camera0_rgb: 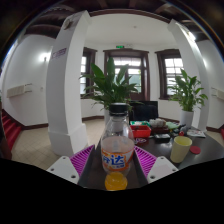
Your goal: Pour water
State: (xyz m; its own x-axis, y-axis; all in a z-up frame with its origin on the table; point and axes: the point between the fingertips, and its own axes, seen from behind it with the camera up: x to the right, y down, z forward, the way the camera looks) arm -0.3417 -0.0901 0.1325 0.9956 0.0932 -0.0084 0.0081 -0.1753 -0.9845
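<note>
We hold the bottle over the counter.
Our gripper (117, 163) pinches the clear bottle (117, 148) upright between both pads; a yellowish cup (180, 149) stands nearby on the counter (160, 140).

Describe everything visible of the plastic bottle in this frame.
The plastic bottle stands upright between the tool's pink pads, which seem to press on both its sides. It is clear, with a dark cap, a pale label with blue lettering, and orange at its base. It looks mostly empty. Behind it is a potted plant.
</note>
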